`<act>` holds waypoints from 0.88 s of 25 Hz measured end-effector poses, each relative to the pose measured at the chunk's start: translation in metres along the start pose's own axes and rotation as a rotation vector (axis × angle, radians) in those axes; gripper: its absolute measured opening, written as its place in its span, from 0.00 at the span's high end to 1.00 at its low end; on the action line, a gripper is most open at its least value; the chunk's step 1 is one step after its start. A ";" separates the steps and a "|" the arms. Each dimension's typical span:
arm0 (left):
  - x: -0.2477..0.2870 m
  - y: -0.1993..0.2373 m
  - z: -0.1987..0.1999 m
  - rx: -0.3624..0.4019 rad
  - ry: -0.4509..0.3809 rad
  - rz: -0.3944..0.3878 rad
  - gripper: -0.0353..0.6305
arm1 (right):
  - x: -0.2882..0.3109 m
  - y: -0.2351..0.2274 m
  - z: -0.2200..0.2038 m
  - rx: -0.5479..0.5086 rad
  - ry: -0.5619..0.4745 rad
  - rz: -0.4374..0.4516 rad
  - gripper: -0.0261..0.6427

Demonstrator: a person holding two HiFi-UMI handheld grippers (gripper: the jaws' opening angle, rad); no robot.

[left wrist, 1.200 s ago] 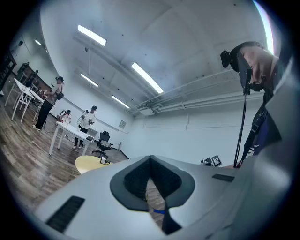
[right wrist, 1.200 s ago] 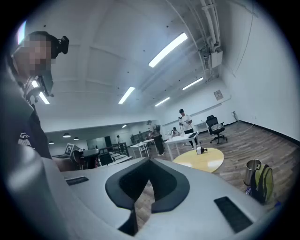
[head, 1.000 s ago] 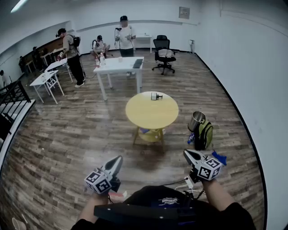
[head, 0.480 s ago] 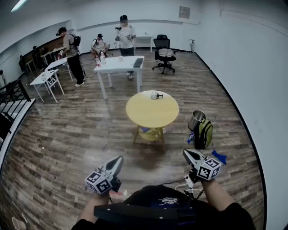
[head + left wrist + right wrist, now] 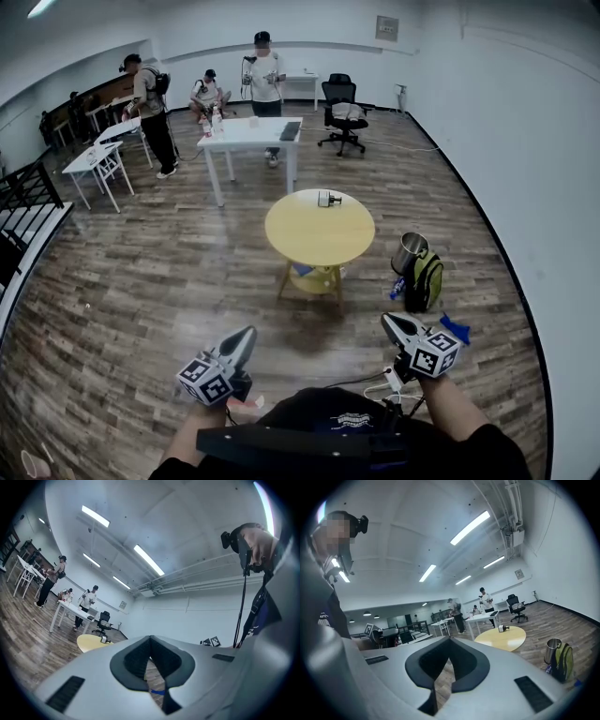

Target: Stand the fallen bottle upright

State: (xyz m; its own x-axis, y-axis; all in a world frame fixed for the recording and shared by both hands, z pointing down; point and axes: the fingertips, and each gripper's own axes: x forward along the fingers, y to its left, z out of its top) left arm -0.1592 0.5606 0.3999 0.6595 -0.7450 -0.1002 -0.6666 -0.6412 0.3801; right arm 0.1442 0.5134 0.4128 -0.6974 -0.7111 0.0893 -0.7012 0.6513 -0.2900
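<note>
Bottle [image 5: 325, 199] lies on its side at the far edge of the round yellow bench [image 5: 319, 239], long axis 9-to-3. It sits around 12 o'clock and well apart from the left gripper [image 5: 246, 333] and right gripper [image 5: 389, 321]. Both jaws are pressed together and empty. The right looks slightly nearer.

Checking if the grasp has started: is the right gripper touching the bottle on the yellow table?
Apart. The head view shows open floor between the right gripper and the bottle lying on the round yellow table.

Two grippers [image 5: 246, 335] [image 5: 388, 321], one round table [image 5: 319, 239], one bottle [image 5: 325, 199], one backpack [image 5: 427, 279].
</note>
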 end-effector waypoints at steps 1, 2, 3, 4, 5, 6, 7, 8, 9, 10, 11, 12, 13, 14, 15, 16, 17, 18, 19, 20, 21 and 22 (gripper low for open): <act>-0.002 0.001 0.000 -0.001 0.000 0.000 0.91 | 0.002 0.002 -0.002 -0.001 0.002 0.001 0.96; -0.005 0.003 0.000 -0.002 -0.001 0.001 0.91 | 0.003 0.005 -0.003 -0.003 0.004 0.002 0.96; -0.008 0.004 0.002 -0.002 -0.001 0.002 0.91 | 0.005 0.008 -0.004 -0.006 0.005 0.004 0.96; -0.011 0.007 0.003 -0.003 -0.003 0.002 0.91 | 0.008 0.012 -0.004 -0.009 0.006 0.004 0.96; -0.015 0.011 0.004 -0.004 -0.004 0.002 0.91 | 0.011 0.016 -0.003 -0.011 0.006 0.005 0.96; -0.018 0.015 0.006 -0.004 -0.006 0.001 0.91 | 0.014 0.020 -0.002 -0.012 0.005 0.005 0.96; -0.020 0.018 0.008 -0.005 -0.006 0.000 0.91 | 0.017 0.023 -0.002 -0.013 0.004 0.005 0.96; -0.023 0.020 0.009 -0.004 -0.005 -0.002 0.91 | 0.019 0.026 -0.001 -0.014 0.004 0.005 0.96; -0.024 0.021 0.010 -0.004 -0.004 -0.003 0.91 | 0.022 0.028 -0.002 -0.014 0.003 0.006 0.96; -0.026 0.022 0.011 -0.002 -0.003 -0.004 0.91 | 0.024 0.030 -0.003 -0.013 0.002 0.006 0.96; -0.027 0.024 0.011 -0.001 -0.003 -0.005 0.91 | 0.025 0.031 -0.004 -0.012 0.003 0.006 0.96; -0.028 0.026 0.012 -0.001 -0.003 -0.005 0.91 | 0.027 0.032 -0.005 -0.008 0.004 0.005 0.96; -0.030 0.027 0.012 -0.002 -0.002 -0.005 0.91 | 0.027 0.033 -0.007 -0.005 0.005 0.003 0.96; -0.031 0.028 0.013 -0.003 0.000 -0.005 0.91 | 0.028 0.034 -0.008 -0.004 0.006 0.003 0.96; -0.033 0.028 0.013 -0.003 0.003 -0.005 0.91 | 0.029 0.036 -0.009 -0.003 0.005 0.002 0.96; -0.035 0.029 0.014 -0.003 0.006 -0.005 0.91 | 0.031 0.037 -0.011 -0.003 0.003 0.001 0.96; -0.037 0.032 0.014 -0.002 0.009 -0.004 0.91 | 0.033 0.038 -0.011 -0.002 0.001 0.001 0.96; -0.039 0.035 0.014 0.000 0.011 -0.003 0.91 | 0.035 0.040 -0.012 -0.001 -0.002 0.001 0.96; -0.040 0.037 0.014 0.002 0.013 -0.002 0.91 | 0.038 0.042 -0.012 0.000 -0.003 0.001 0.96; -0.040 0.039 0.014 0.003 0.015 -0.002 0.91 | 0.040 0.042 -0.012 0.000 -0.004 0.002 0.96; -0.040 0.041 0.014 0.004 0.016 -0.003 0.91 | 0.042 0.042 -0.012 0.001 -0.004 0.003 0.96; -0.039 0.043 0.014 0.004 0.016 -0.005 0.91 | 0.044 0.041 -0.012 0.001 -0.002 0.003 0.96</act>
State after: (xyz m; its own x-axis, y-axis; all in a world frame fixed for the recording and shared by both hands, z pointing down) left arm -0.2182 0.5592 0.4075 0.6680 -0.7390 -0.0876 -0.6649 -0.6456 0.3756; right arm 0.0826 0.5123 0.4166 -0.6991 -0.7098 0.0862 -0.6989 0.6530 -0.2916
